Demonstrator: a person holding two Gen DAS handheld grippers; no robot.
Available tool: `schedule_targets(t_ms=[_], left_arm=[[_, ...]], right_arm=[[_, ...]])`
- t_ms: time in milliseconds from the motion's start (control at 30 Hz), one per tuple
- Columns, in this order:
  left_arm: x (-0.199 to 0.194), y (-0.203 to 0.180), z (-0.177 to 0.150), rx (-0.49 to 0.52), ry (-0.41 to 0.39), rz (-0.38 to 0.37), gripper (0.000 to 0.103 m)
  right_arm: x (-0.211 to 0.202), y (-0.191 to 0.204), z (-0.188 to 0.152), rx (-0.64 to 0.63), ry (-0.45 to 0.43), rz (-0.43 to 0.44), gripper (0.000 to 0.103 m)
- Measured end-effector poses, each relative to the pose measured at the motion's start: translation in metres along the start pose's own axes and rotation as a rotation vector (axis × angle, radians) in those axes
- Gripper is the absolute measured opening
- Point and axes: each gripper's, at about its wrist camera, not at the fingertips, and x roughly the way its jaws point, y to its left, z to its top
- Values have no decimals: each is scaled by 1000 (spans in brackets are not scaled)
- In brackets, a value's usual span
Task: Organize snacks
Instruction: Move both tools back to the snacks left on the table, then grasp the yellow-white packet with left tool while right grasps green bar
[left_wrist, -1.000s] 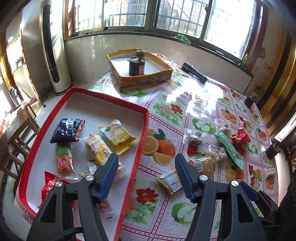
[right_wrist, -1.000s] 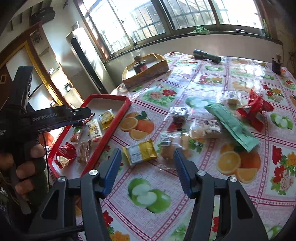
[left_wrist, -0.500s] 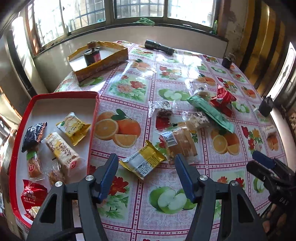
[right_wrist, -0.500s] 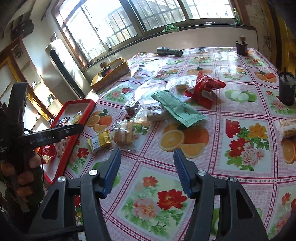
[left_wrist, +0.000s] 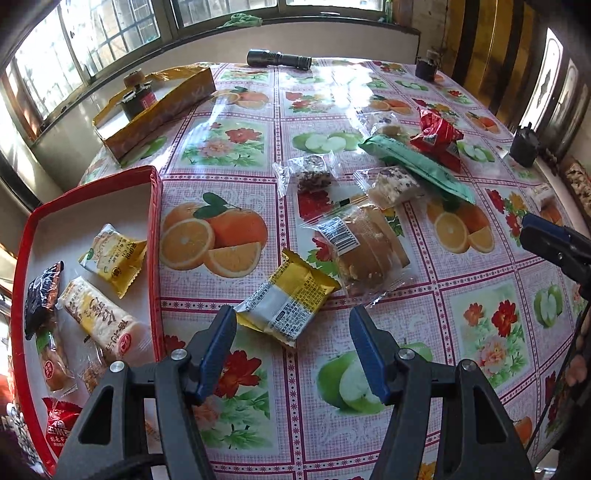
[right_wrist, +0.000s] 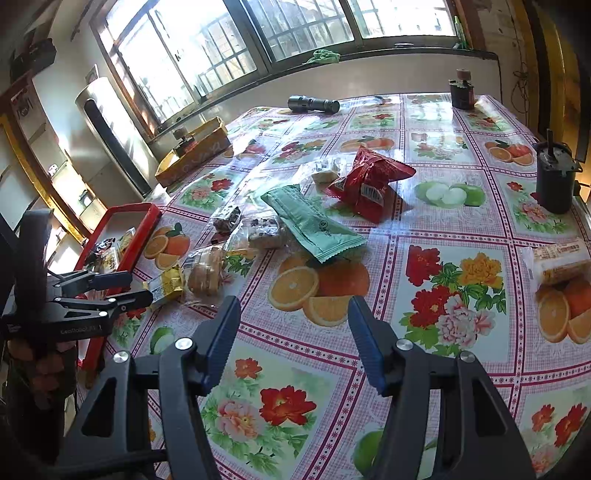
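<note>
My left gripper (left_wrist: 293, 321) is open and empty, just in front of a yellow and silver snack packet (left_wrist: 290, 297) on the table. A clear-wrapped cake (left_wrist: 364, 245) lies right behind that packet. The red tray (left_wrist: 157, 229) at the left holds several snacks. My right gripper (right_wrist: 293, 312) is open and empty above the tablecloth, short of a green packet (right_wrist: 314, 221) and a red packet (right_wrist: 369, 181). A wrapped roll (right_wrist: 557, 262) lies at the far right. The left gripper also shows in the right wrist view (right_wrist: 122, 288).
A yellow box (left_wrist: 159, 107) with a dark jar stands at the back left. A black torch (left_wrist: 279, 59) lies at the far edge. A dark cup (right_wrist: 556, 181) and a small jar (right_wrist: 461, 92) stand at the right. Two clear-wrapped bars (left_wrist: 310, 171) lie mid-table.
My left gripper has swung right from over the tray to the yellow packet. My right gripper has swung right, away from that packet, towards the table's right side.
</note>
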Motion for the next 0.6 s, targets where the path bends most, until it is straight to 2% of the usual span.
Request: schedule_targets(t_ms=[267,600], left_arm=[[18,2,6,6,54,42,64],[33,2,10,29,89,49,63]], right_arm=[[20,1,19,-38,10,13,62],[69,7,58,-187,81,25,62]])
